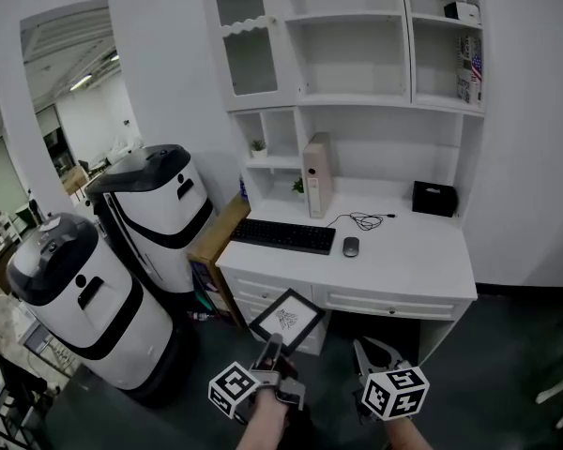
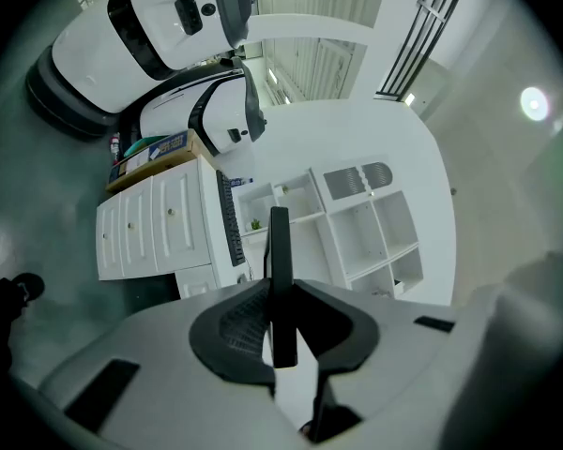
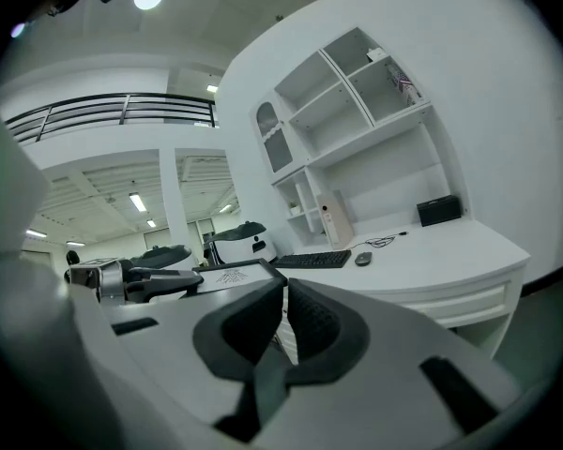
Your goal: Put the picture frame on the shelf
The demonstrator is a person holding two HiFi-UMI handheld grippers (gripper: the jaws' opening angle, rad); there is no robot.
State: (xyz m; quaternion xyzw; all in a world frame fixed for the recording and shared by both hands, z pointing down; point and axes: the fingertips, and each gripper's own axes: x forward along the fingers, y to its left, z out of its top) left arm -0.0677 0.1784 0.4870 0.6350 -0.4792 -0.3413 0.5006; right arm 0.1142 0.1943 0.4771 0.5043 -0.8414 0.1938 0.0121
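The picture frame (image 1: 286, 319), black-edged with a white mat and a small drawing, hangs in front of the desk drawers. My left gripper (image 1: 270, 349) is shut on its lower edge. In the left gripper view the frame (image 2: 279, 242) stands edge-on between the two pads. My right gripper (image 1: 368, 352) is just right of it, shut, with nothing in it. From the right gripper view (image 3: 286, 289) the frame (image 3: 227, 277) lies to the left, held by the left gripper (image 3: 131, 281). The white shelf unit (image 1: 352, 101) rises above the desk, its middle bays bare.
The white desk (image 1: 408, 265) carries a keyboard (image 1: 281, 235), a mouse (image 1: 350, 246), a cable, a black box (image 1: 434, 198) and a beige upright box (image 1: 317, 174). Two white-and-black machines (image 1: 155, 218) and a cardboard box (image 1: 216, 242) stand at the left. Small items sit on the upper right shelves.
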